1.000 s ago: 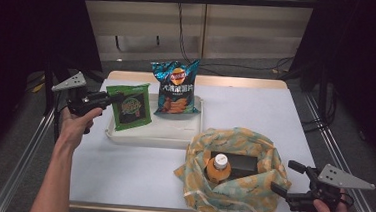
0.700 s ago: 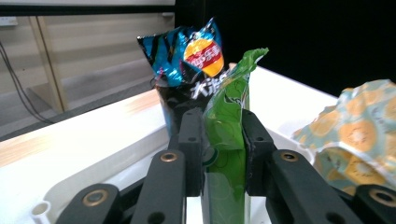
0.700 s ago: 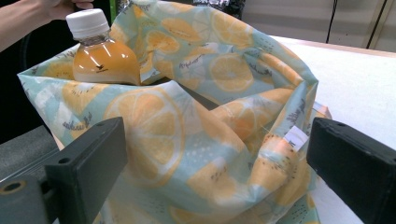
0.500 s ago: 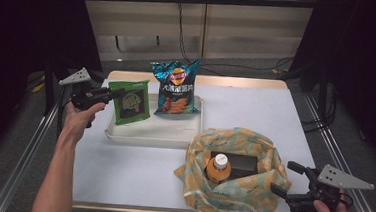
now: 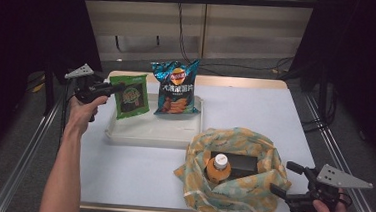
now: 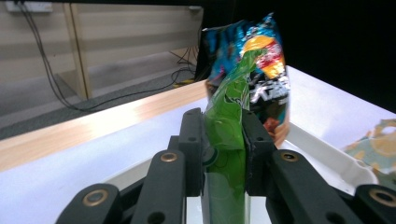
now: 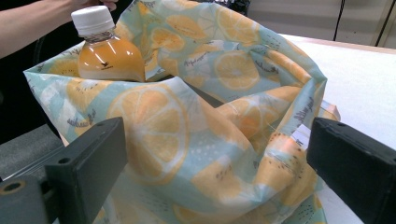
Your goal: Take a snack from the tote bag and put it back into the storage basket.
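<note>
The white table [image 5: 136, 172] lies under both my grippers. Just ahead of my right gripper [image 5: 285, 180] sits the lemon-print cloth bag [image 5: 235, 187], slumped open, its fabric bulging towards the wide-open jaws; nothing is gripped there. A juice bottle [image 5: 217, 168] with a white cap stands upright inside the bag, beside a dark box [image 5: 237, 162] lying flat.

Ahead of my left gripper [image 5: 113, 87] and a little below it rests the white tray [image 5: 149, 133]. The blue chip bag [image 5: 175, 87] stands upright at the tray's far edge, just beyond the jaws.

My left gripper pinches the green snack bag [image 5: 131, 96] by its edge; in the left gripper view both pads [image 6: 192, 140] press the crinkled green film [image 6: 226, 135] between them, jaws nearly closed. The green bag hangs upright over the tray's near-left corner, close beside the blue one; whether its bottom touches the tray I cannot tell.
</note>
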Action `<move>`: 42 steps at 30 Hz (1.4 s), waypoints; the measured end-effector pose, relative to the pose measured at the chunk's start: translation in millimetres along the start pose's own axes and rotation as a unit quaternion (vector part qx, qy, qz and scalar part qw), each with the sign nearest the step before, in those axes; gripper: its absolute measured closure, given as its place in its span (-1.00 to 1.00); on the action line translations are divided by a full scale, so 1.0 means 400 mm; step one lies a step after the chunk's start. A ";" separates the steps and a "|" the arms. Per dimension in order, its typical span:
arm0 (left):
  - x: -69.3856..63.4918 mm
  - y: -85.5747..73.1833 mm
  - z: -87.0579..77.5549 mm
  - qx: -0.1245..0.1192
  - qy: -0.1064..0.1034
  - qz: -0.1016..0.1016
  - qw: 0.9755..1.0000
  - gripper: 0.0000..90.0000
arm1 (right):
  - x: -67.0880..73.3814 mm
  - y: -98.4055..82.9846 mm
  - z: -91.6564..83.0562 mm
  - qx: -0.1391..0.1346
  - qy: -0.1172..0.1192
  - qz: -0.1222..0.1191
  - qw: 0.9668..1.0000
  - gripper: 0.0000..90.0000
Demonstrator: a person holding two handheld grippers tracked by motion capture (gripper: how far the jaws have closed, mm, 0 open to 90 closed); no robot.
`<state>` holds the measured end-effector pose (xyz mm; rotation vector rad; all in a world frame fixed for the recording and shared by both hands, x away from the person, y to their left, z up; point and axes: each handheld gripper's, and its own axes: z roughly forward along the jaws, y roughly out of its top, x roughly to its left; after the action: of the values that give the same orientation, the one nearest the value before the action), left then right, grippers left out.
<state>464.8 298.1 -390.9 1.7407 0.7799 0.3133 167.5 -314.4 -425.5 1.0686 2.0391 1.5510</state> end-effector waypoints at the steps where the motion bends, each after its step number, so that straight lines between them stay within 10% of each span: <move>1: 0.007 -0.006 0.008 0.011 0.007 0.001 1.000 0.65 | -0.002 -0.001 0.000 0.001 0.002 0.000 1.000 -0.90; 18: 0.043 -0.051 0.075 0.029 0.024 -0.023 0.999 0.65 | -0.003 -0.003 0.002 0.006 0.007 -0.002 1.000 -0.90; 42: 0.065 -0.079 0.129 0.054 0.080 0.001 0.995 0.48 | -0.003 -0.003 0.004 0.007 0.010 -0.003 1.000 -0.90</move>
<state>502.9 280.3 -441.4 1.8338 0.9248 0.4236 169.1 -314.4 -427.5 1.0557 2.0668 1.5520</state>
